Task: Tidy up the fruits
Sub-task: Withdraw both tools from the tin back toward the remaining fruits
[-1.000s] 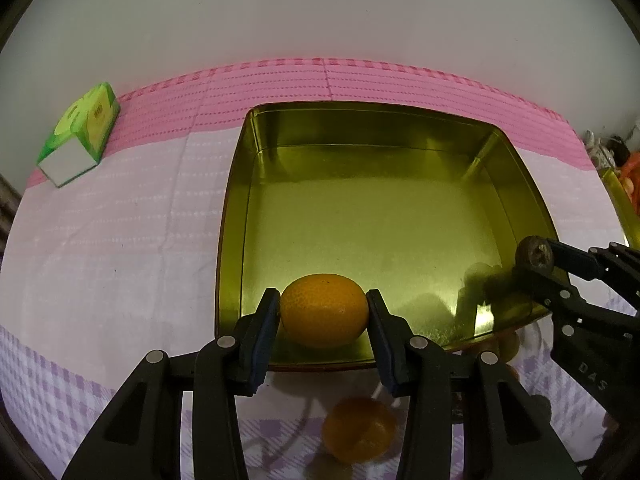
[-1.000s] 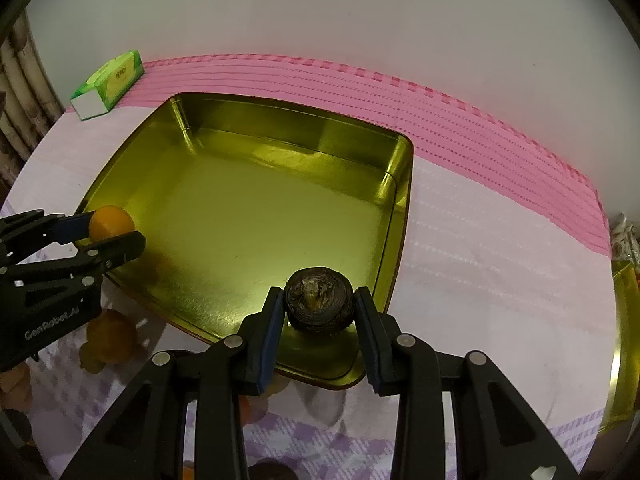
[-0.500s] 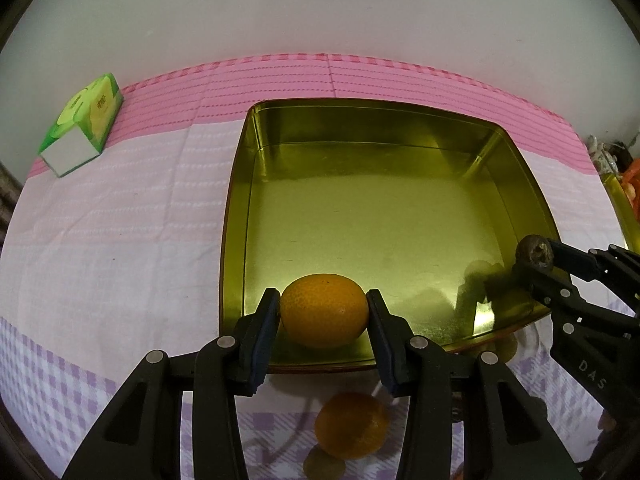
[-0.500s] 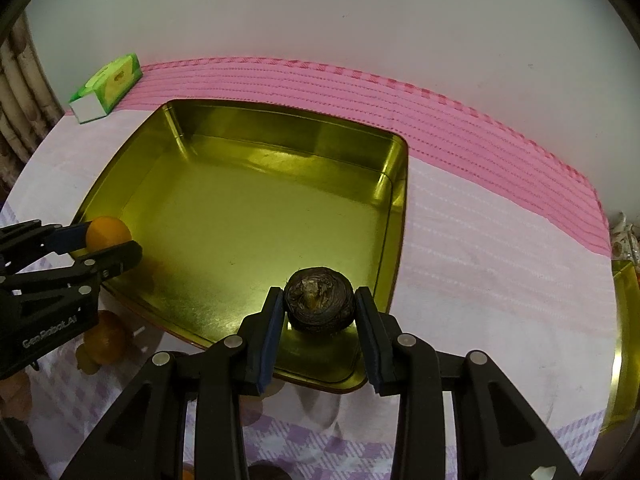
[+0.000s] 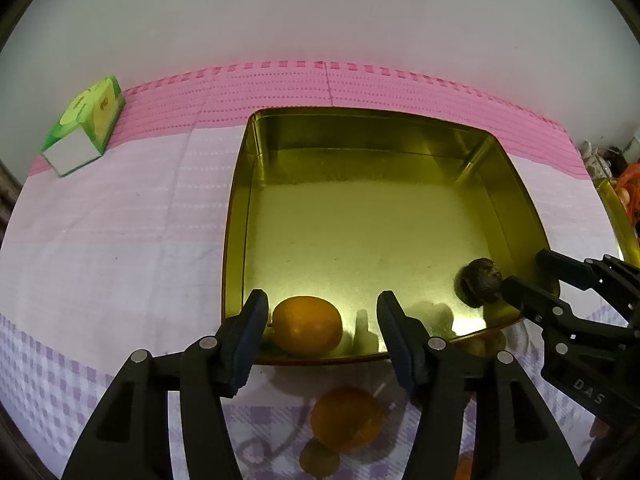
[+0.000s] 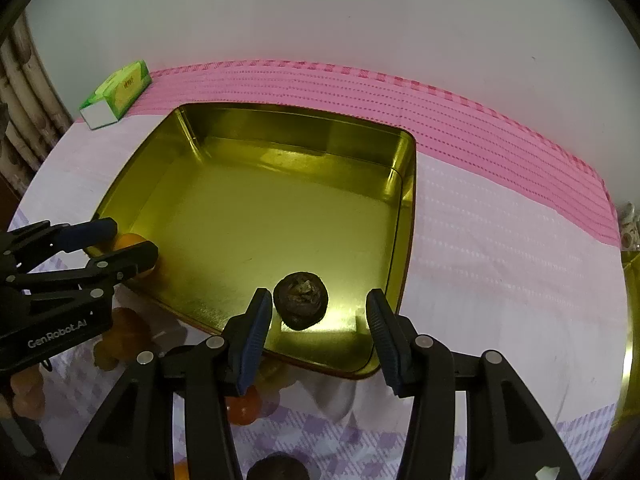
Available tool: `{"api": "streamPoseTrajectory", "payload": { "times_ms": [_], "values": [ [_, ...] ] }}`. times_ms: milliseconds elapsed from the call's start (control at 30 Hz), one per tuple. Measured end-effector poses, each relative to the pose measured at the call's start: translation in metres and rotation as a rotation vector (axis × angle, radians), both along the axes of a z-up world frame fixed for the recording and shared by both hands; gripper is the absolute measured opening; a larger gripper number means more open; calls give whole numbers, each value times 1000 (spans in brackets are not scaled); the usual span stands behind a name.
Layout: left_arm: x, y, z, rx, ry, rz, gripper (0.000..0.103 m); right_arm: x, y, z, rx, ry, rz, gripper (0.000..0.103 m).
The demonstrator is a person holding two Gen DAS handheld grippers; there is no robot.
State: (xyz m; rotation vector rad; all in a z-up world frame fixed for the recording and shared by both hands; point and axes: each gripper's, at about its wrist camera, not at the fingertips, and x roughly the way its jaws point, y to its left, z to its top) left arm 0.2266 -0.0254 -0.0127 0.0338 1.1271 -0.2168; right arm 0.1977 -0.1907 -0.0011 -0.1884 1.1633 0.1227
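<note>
A gold metal tray (image 5: 376, 216) lies on the pink and white cloth; it also shows in the right wrist view (image 6: 256, 184). My left gripper (image 5: 318, 316) is open, jaws wide apart around an orange (image 5: 307, 325) that rests inside the tray's near left corner. My right gripper (image 6: 316, 316) is open around a dark brown round fruit (image 6: 301, 306) resting near the tray's near right corner. That fruit also shows in the left wrist view (image 5: 479, 281), and the orange shows in the right wrist view (image 6: 127, 242).
A green tissue pack (image 5: 84, 136) lies at the far left by the wall. Another orange (image 5: 346, 418) and more fruits (image 6: 124, 336) lie on the cloth before the tray. A second gold tray's rim (image 6: 630, 340) is at the right.
Both grippers have opened. The orange and the dark fruit were let go and now rest on the tray floor between the parted jaws.
</note>
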Motion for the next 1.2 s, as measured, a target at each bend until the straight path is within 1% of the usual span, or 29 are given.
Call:
{"api": "streamPoseTrajectory", "payload": {
  "times_ms": [233,367,433,533,733,967,1100,1200],
  "values": [
    [-19,6,20,-2,-43,17,58,-16,0,19,18,-32,-6,47],
    [-43,15,31,12,-72,27,58,-35,-3,30,24,-45,-10,46],
    [-54,19,32,29,-75,35,58,-45,-5,33,21,-49,-13,46],
    [-75,26,32,34,-70,56,58,-63,-7,34,24,-40,-19,46],
    [-117,35,25,62,-62,76,58,-106,-6,29,29,5,-32,46],
    [-154,42,12,66,-32,101,58,-155,8,7,60,88,-10,46],
    [-169,40,12,69,-36,98,58,-173,19,-3,79,127,20,46],
    [-174,39,15,67,-43,95,58,-178,27,-5,61,135,50,46]
  ]
}}
